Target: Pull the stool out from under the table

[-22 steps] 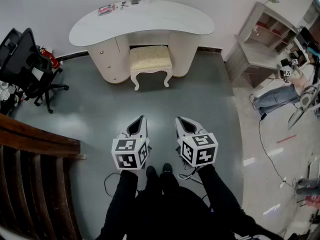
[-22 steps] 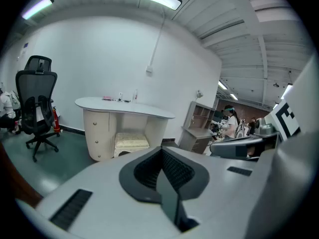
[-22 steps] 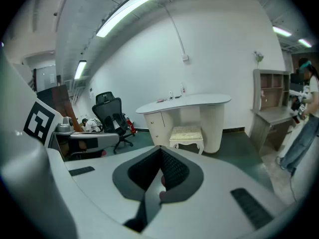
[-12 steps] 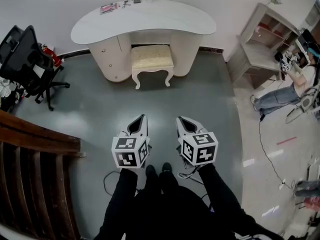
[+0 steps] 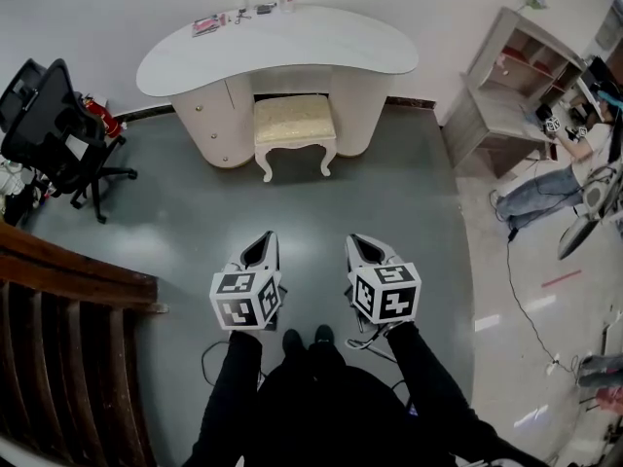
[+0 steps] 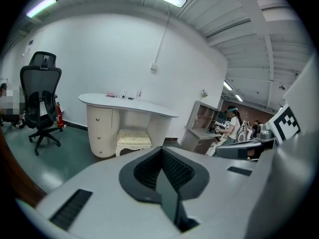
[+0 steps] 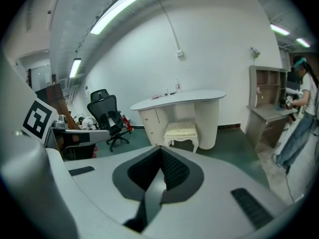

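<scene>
both jaws shut, stool ahead under the table

my left gripper (image 5: 264,246) and right gripper (image 5: 358,248) each have their jaws pressed together, nothing between them. i hold them side by side above the grey floor (image 5: 389,193), well apart from the stool (image 5: 294,122). the cream cushioned stool stands partly tucked beneath the curved white tabletop (image 5: 321,47) by the far wall. a black office chair (image 5: 49,115) sits at the left.

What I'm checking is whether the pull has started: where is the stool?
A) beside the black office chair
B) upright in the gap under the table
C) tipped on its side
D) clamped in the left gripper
B: the stool stands upright in the gap under the table.
</scene>
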`<action>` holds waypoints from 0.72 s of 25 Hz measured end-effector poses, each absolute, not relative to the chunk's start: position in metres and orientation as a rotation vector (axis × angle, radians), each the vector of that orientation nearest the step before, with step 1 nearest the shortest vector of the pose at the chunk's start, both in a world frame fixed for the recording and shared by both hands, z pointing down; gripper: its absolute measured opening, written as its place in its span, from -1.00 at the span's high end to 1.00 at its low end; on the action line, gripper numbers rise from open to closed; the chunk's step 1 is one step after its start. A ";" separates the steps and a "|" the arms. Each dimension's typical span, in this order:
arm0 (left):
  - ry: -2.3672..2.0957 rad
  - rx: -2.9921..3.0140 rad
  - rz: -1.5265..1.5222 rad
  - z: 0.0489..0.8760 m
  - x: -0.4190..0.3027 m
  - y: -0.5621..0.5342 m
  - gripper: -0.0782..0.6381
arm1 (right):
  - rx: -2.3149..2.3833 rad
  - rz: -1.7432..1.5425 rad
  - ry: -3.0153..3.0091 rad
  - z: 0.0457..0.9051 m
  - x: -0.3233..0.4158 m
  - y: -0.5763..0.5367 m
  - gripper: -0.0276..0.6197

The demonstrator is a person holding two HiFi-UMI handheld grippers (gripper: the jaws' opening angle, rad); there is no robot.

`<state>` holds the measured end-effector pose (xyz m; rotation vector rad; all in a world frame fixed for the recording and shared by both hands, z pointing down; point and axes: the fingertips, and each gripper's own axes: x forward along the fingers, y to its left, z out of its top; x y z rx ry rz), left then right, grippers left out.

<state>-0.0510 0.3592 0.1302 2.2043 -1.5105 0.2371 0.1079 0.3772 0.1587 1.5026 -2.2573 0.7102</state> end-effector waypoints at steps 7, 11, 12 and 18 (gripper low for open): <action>-1.532 2.204 0.204 0.118 -0.036 0.341 0.76 | 1.513 0.623 -2.310 0.143 0.133 0.358 0.91; -1.548 2.213 0.211 0.114 -0.026 0.333 0.76 | 1.526 0.605 -2.300 0.142 0.148 0.350 0.91; -1.550 2.213 0.214 0.113 -0.023 0.331 0.76 | 1.528 0.602 -2.294 0.142 0.152 0.348 0.91; -1.551 2.218 0.259 0.115 -0.013 0.318 0.76 | 1.557 0.616 -2.275 0.145 0.164 0.335 0.91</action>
